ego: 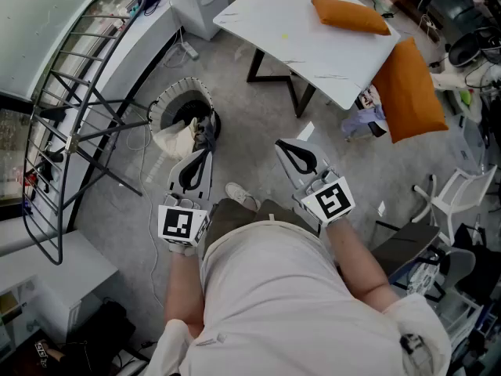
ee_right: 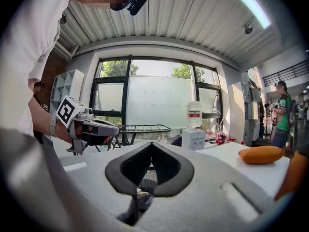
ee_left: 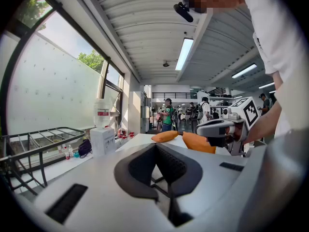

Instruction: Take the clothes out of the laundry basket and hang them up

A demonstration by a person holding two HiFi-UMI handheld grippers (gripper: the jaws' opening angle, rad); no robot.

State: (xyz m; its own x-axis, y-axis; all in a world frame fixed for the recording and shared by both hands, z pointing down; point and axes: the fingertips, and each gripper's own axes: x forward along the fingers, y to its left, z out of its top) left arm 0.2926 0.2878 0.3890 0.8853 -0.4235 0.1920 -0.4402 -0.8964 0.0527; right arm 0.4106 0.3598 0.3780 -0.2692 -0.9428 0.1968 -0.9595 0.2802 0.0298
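Observation:
The round laundry basket (ego: 183,99) stands on the grey floor with pale and dark clothes (ego: 177,138) in it. My left gripper (ego: 202,153) hangs just above the basket's near edge, jaws shut and empty. To its right my right gripper (ego: 288,149) hovers over bare floor, also shut with nothing in it. The black drying rack (ego: 74,108) stands left of the basket. In the right gripper view the rack (ee_right: 144,128) shows far ahead and the left gripper (ee_right: 96,128) at the left. The left gripper view shows the right gripper (ee_left: 219,128) at its right.
A white table (ego: 313,34) with an orange cushion (ego: 349,16) stands ahead; a second orange cushion (ego: 409,91) leans on its right side. A white chair (ego: 458,196) and clutter fill the right. A white cabinet (ego: 47,269) sits at the lower left. My shoe (ego: 242,197) is between the grippers.

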